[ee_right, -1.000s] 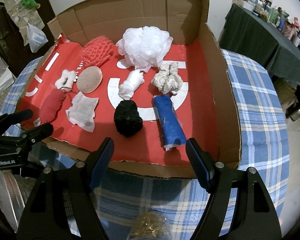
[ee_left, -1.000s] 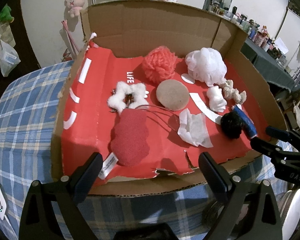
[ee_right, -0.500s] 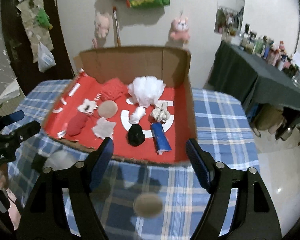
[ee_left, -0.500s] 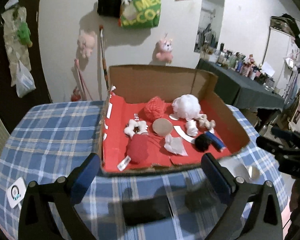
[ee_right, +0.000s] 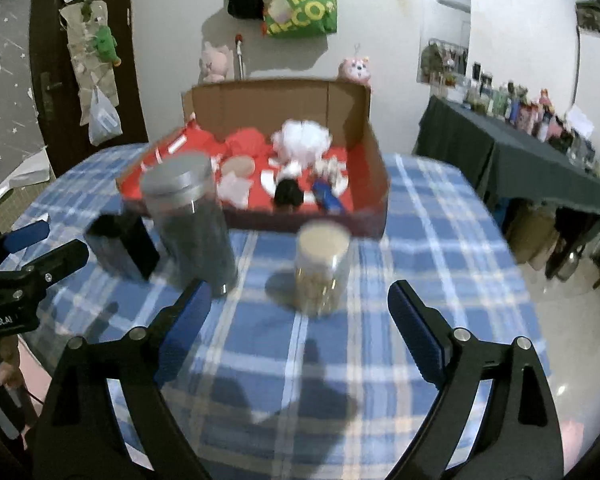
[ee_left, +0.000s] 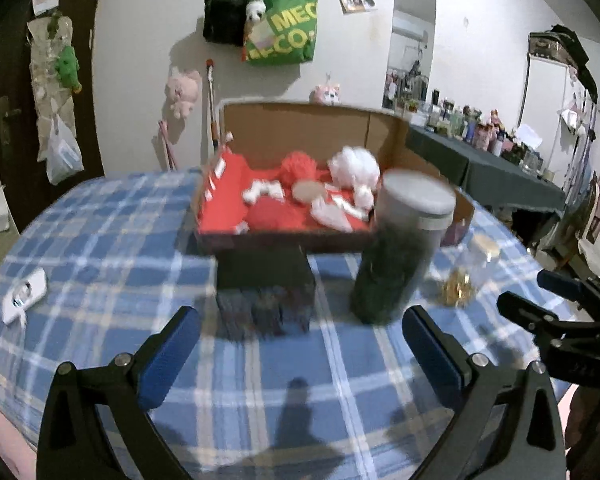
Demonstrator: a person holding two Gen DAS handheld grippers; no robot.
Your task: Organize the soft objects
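Observation:
A cardboard box (ee_left: 316, 128) (ee_right: 372, 160) with a red floor stands at the far side of the table. In it lie several soft things: a red mesh puff (ee_left: 298, 166), a white puff (ee_left: 354, 166) (ee_right: 304, 140), a red sponge (ee_left: 272, 212), a tan round pad (ee_right: 238, 166), a black pom (ee_right: 288, 192) and a blue roll (ee_right: 328, 196). My left gripper (ee_left: 300, 348) is open and empty, well short of the box. My right gripper (ee_right: 300, 316) is open and empty too.
A tall dark jar with a grey lid (ee_left: 400, 248) (ee_right: 192, 224), a black box (ee_left: 266, 280) (ee_right: 120, 246) and a small glass jar with gold contents (ee_right: 320, 268) (ee_left: 466, 272) stand on the blue plaid cloth (ee_left: 100, 240) before the box. A dark-covered table (ee_right: 520, 160) is right.
Both grippers have pulled far back and up from the box. The box now looks small and distant, and the jars and black box have come into view.

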